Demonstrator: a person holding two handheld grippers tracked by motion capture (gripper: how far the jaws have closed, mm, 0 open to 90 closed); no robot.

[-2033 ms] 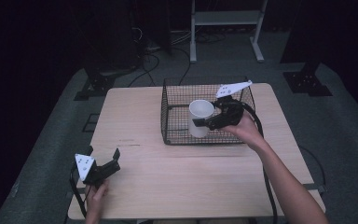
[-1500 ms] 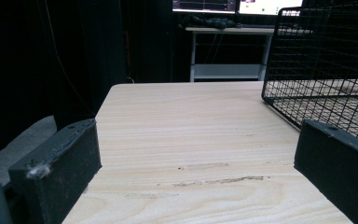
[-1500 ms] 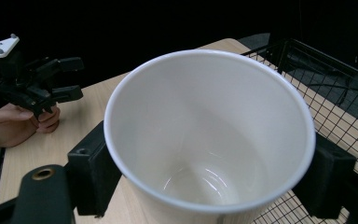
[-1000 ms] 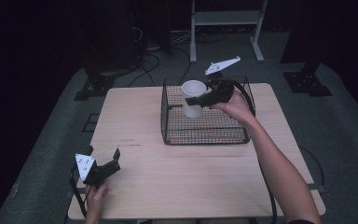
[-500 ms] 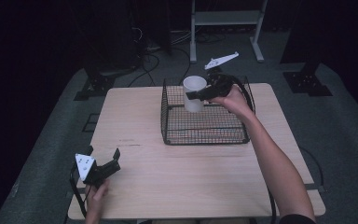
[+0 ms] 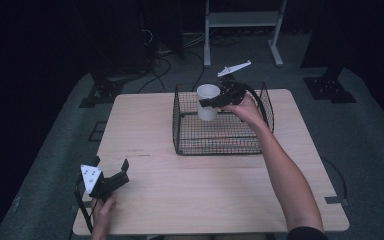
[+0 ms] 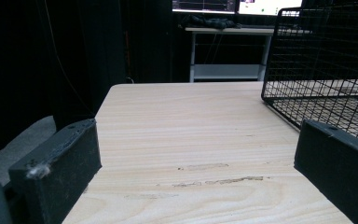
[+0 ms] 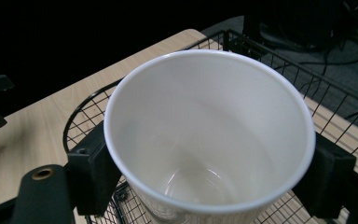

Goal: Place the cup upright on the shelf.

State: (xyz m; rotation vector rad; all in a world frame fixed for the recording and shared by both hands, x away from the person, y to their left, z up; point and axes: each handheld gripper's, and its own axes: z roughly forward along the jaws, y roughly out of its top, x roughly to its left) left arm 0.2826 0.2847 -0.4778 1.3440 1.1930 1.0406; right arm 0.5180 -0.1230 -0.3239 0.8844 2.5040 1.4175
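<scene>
A white paper cup [image 6: 208, 92] stands upright between the jaws of my right gripper [image 6: 209, 103], which is shut on its sides just under the rim. The cup hangs over the back left part of a black wire basket [image 6: 215, 146], its bottom below the basket's rim. In the right gripper view the cup [image 8: 205, 140] is empty, and the pads [image 8: 91, 172] press on both sides of it. My left gripper [image 6: 111, 165] rests at the table's front left, open with nothing in it. Its view shows bare table between its jaws [image 7: 198, 140] and the basket [image 7: 326, 56] at the right.
The light wooden table [image 6: 205, 200] has free room in front of and left of the basket. Beyond the far edge stand a white shelf frame [image 6: 242, 20], floor cables [image 6: 165, 55] and dark stand bases [image 6: 330, 87].
My right gripper lifted the cup from the basket's right part, carried it back and left, then sank a little. The left gripper has stayed put.
</scene>
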